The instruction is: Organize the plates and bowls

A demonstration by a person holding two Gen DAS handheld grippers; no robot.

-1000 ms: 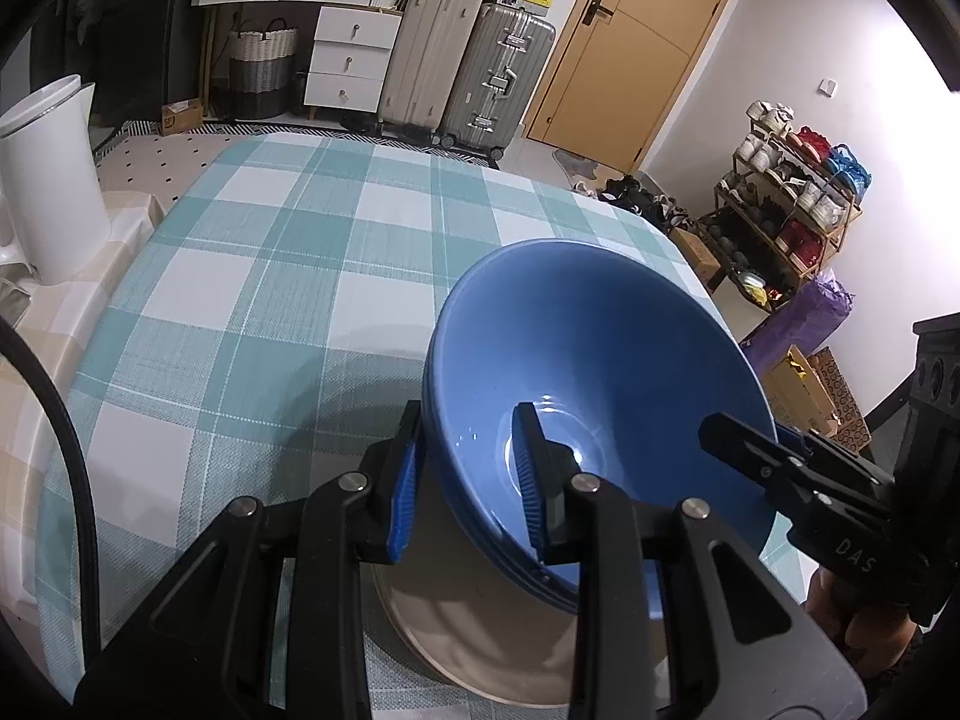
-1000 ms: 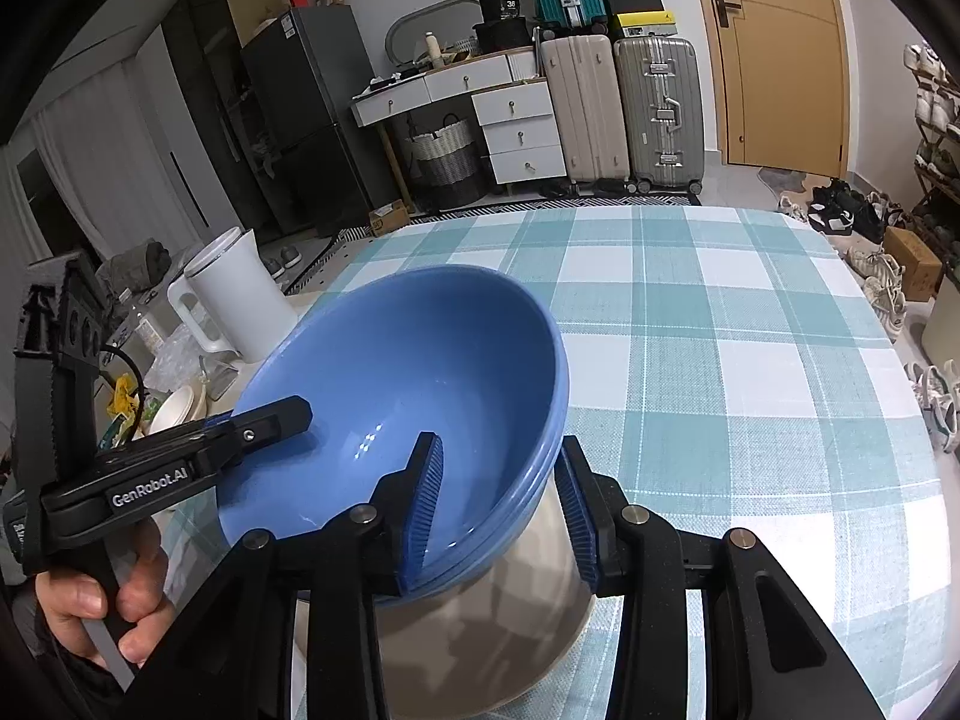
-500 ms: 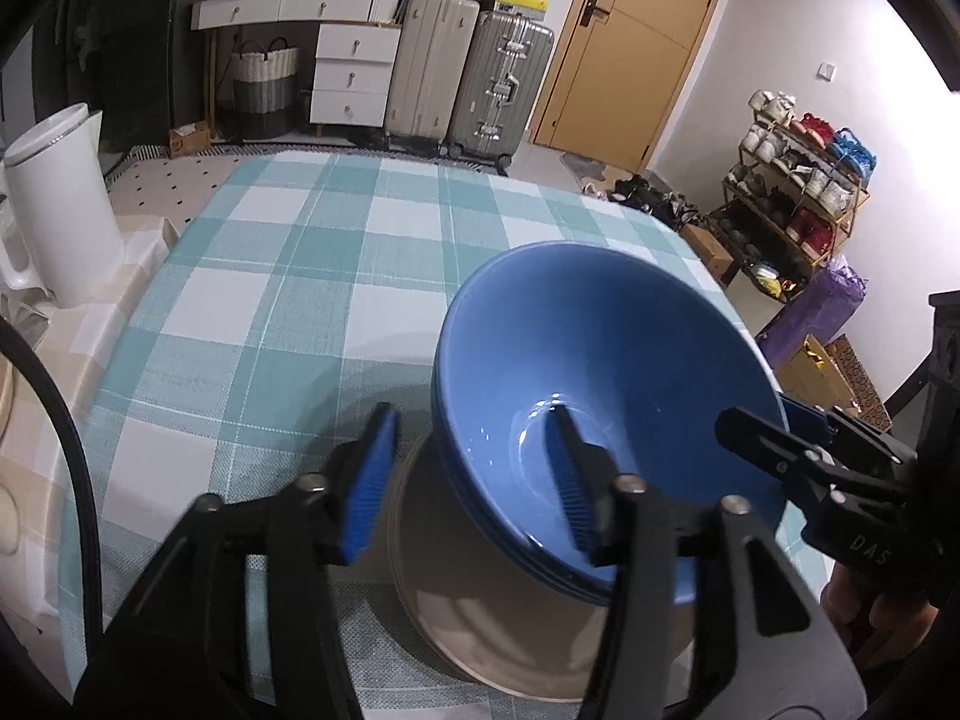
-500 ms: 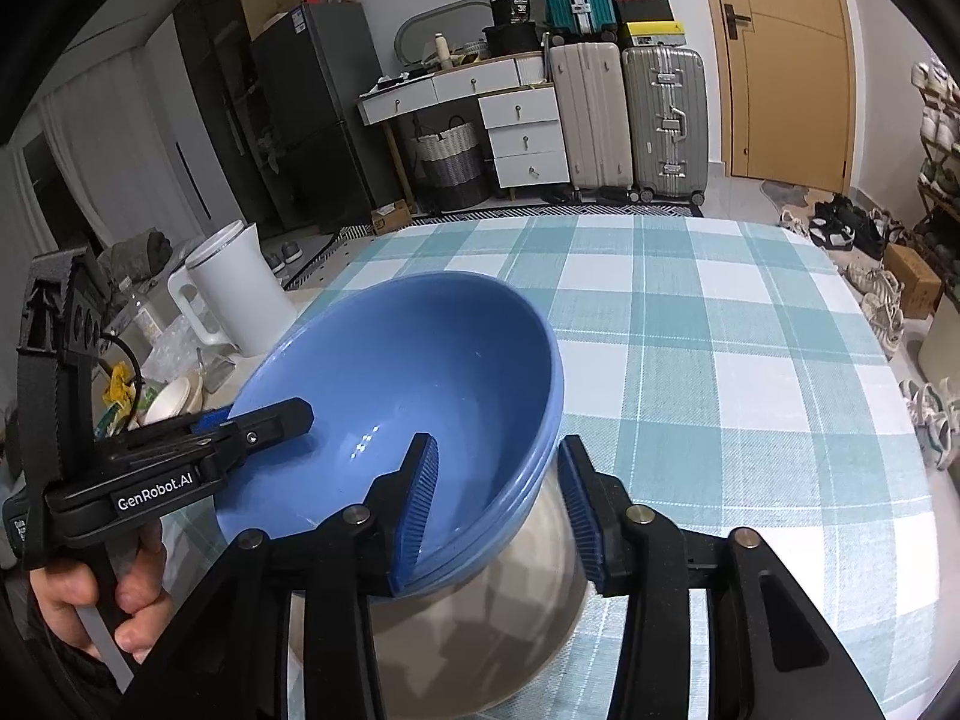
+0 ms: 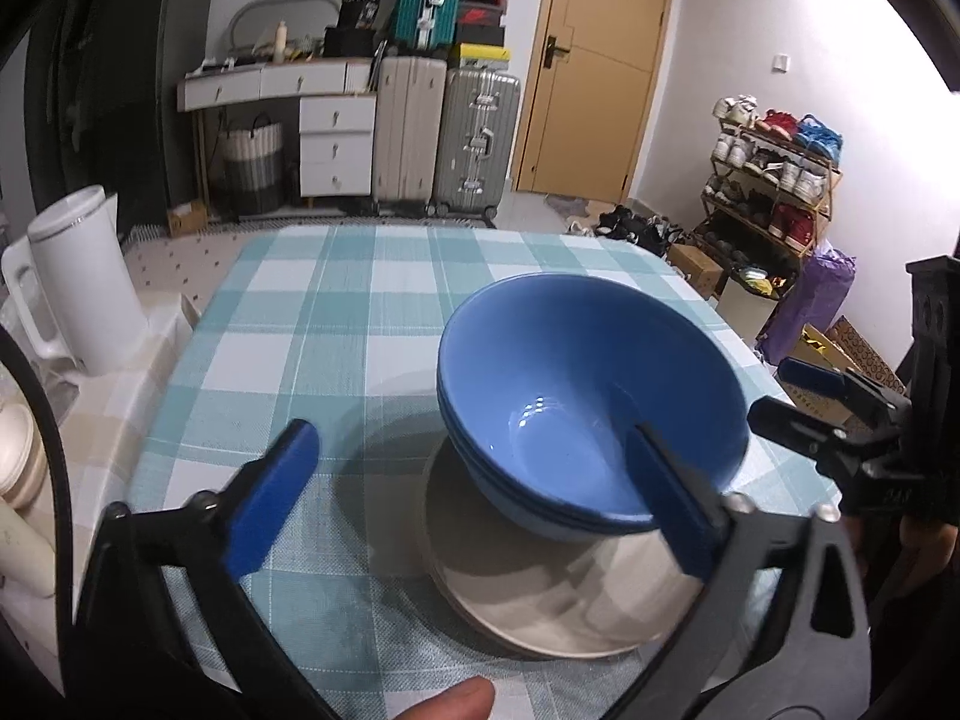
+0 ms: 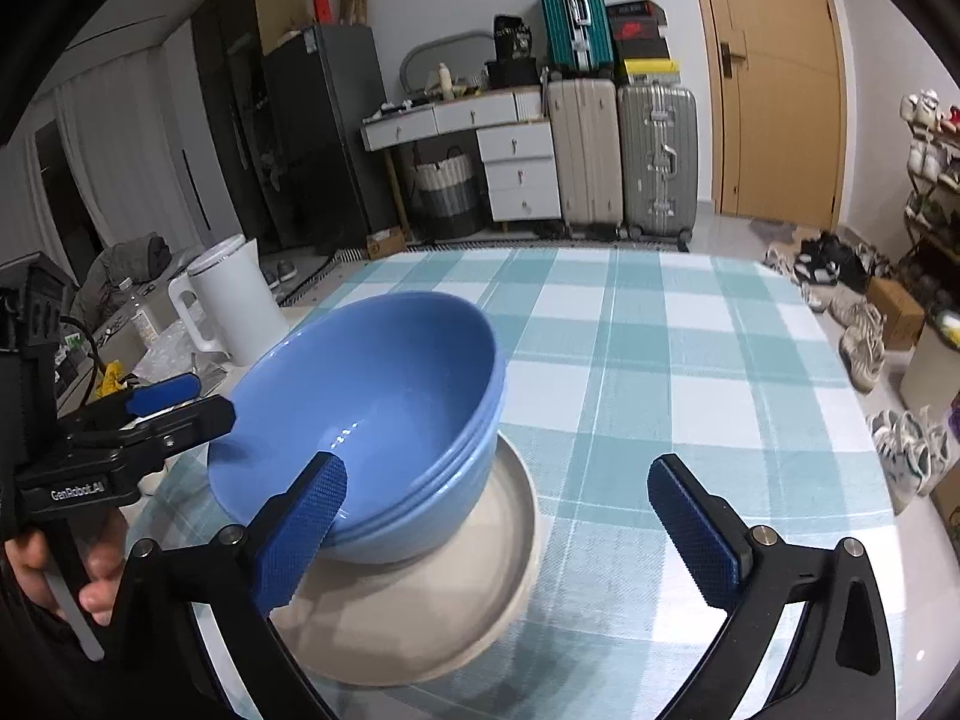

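A stack of blue bowls (image 5: 576, 396) rests on a stack of beige plates (image 5: 540, 594) on the checked tablecloth. It also shows in the right wrist view, bowls (image 6: 372, 420) on plates (image 6: 432, 588). My left gripper (image 5: 474, 498) is open wide and empty, its jaws on either side of the stack's near-left edge and pulled back from it. My right gripper (image 6: 510, 528) is open wide and empty, one jaw in front of the bowls' near rim, the other over the cloth to the right. Each gripper also shows in the other's view.
The round table (image 6: 690, 360) has a teal and white checked cloth. A white kettle (image 5: 78, 276) stands off its left edge on a side surface. Suitcases (image 6: 624, 150), drawers, a door and a shoe rack (image 5: 774, 180) lie beyond.
Both grippers opened and let go of the bowls' rim. Both drew back and up from the stack, which now sits on the plates.
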